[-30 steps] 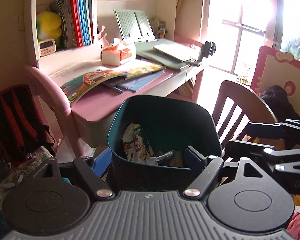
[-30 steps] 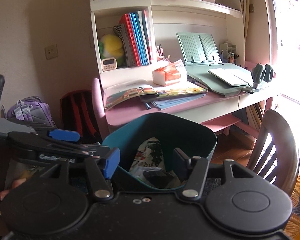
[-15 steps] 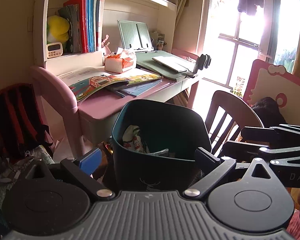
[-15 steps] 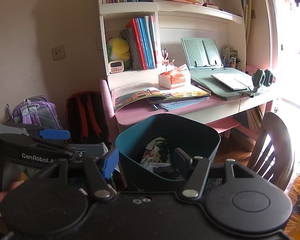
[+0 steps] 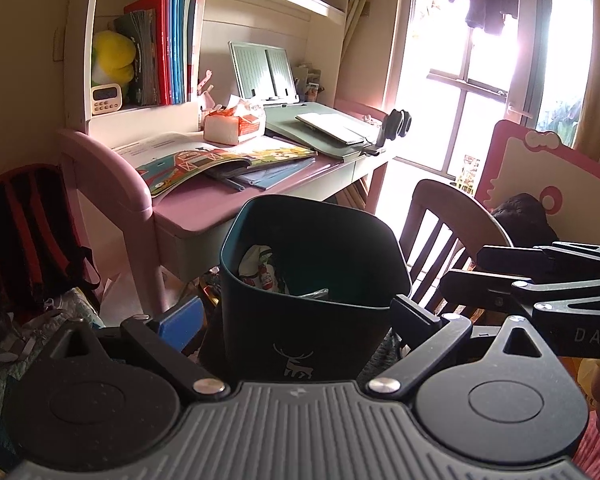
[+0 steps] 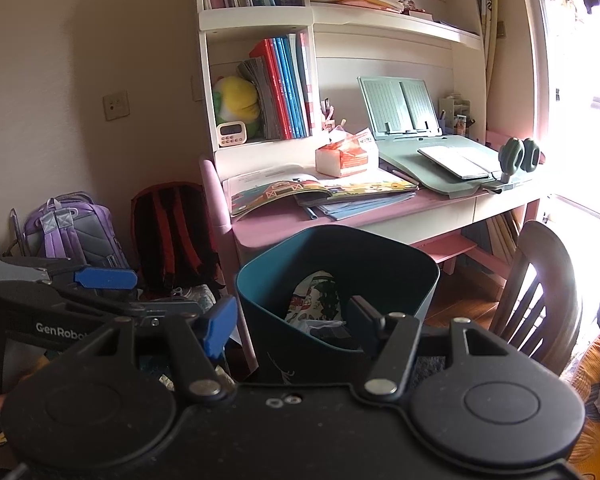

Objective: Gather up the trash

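You have the dark bin (image 5: pixel 312 280), wrappers inside, at lower centre between your left hand-held gripper's (image 5: pixel 296 320) just-widened, untouching jaws, while the right hand-held gripper (image 6: pixel 288 316) seemingly straddles its near wall, ready for more trash.

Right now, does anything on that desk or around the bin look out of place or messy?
The picture book lies open and humped over a stack of papers, hanging over the desk front edge. The tissue pack is torn open. The bin stands upright, with wrappers inside. Nothing looks spilled or broken.
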The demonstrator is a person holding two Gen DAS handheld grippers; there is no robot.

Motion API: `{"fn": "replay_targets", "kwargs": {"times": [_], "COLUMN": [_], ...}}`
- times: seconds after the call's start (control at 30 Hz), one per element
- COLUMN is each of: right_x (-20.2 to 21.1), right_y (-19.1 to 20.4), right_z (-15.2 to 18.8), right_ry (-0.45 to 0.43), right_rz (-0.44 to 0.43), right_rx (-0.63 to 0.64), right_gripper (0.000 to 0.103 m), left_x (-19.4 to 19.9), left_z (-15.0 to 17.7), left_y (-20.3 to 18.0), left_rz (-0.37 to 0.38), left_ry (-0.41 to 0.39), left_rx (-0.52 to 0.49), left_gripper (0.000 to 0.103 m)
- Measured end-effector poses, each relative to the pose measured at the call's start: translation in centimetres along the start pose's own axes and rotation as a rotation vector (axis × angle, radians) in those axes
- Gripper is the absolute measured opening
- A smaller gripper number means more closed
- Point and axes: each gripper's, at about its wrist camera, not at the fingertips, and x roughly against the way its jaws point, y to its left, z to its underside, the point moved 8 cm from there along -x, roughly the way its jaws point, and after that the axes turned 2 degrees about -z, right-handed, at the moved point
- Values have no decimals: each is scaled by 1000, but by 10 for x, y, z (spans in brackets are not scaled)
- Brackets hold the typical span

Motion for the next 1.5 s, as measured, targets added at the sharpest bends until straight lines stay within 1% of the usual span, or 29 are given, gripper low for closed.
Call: {"fn": "replay_targets", "kwargs": {"times": [0.27,0.43,0.87,1.13,1.5], "right_x": [7,6,18,20,22], "right_y": [-2,-1,2,2,2], "right_z": [1,4,4,5,6], "right_ry": [-13,-5,-23,-26,-23], "right_rz": [6,3,-1,-3,-2], "right_rx": [0,-6,1,2,-6], "right_gripper": [61,61,61,61,61], "left_x": [8,13,20,20,18], "left_z": [-7,-9,-10,-10,-6], "left_y": [-3,-5,-15,-17,-17], "left_rz": [-12,-32,-28,-4,-11], "left_ry": [-37,-57,-93,-94,-82], "left_rx": [-19,-42,-59,-27,-16], "left_gripper": [100,100,102,102,102]}}
